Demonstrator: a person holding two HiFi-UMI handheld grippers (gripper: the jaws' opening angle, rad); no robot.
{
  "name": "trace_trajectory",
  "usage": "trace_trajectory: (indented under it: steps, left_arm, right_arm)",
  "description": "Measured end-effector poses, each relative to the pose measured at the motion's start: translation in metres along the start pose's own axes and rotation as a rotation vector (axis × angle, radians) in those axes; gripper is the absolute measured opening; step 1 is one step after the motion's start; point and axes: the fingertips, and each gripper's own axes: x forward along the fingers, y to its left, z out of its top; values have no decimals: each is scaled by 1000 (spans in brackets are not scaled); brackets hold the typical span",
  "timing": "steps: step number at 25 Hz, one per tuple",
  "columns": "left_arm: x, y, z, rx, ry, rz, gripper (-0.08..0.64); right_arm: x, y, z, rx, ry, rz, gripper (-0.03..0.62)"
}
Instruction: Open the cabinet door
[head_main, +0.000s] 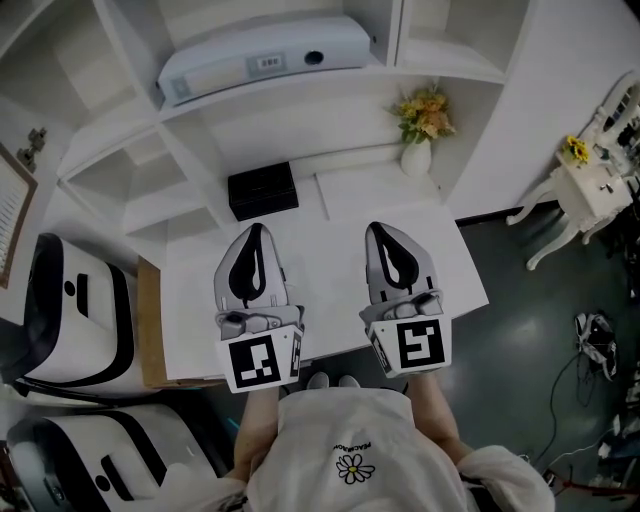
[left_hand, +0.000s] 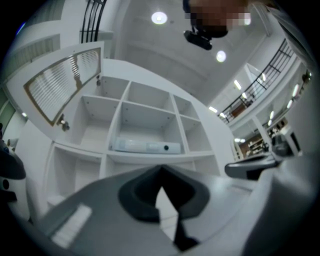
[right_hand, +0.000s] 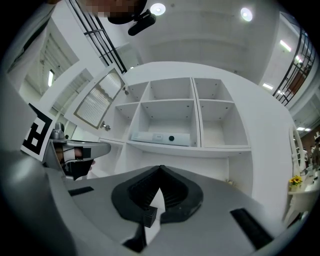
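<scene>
Both tongs are hovering over the counter (head_main: 325, 262), side by side and pointing toward the shelves. The left gripper (head_main: 254, 230) is showing its jaws pressed together with nothing between them, and the right gripper (head_main: 379, 229) is doing the same, shut and empty.

The door (left_hand: 62, 87), a slatted panel in a brown frame, is hanging above and beyond the counter's left end, well apart from both grippers. It is looking angled away from the shelf front, so it may already be standing partly open, though I cannot be sure. Its small knob (right_hand: 106, 127) is sitting at the panel's lower corner.

The main risk is arriving at the knob with the jaws shut: they would be bumping it instead of closing round it, perhaps pushing the door the wrong way. The knob is looking small and smooth, so pads gripping it off-centre could be slipping off mid-pull. Reaching with the right gripper would mean crossing over the left one. A low sweep leftward by the left gripper could be clipping the box (head_main: 262, 190) at the counter's back edge. The vase (head_main: 416, 156) at the back right corner is seeming safe unless the right gripper is drifting forward.
</scene>
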Motion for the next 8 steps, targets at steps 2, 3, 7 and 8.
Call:
trace_trajectory:
  steps: [2,3,7,8]
  left_arm:
    - [-1,3,0,-1,2,2,5]
    - [-1,4,0,-1,4,3,5]
    - [-3,11,-2,-4,6,7,5]
    - [-3,13,-2,-4,7,8,5]
  right_arm:
    - [2,2,0,1,1,1,0]
    - [2,3,0,0,1,2,0]
    - [5,8,-1,2,3,3,0]
    - [6,9,-1,2,4,2,0]
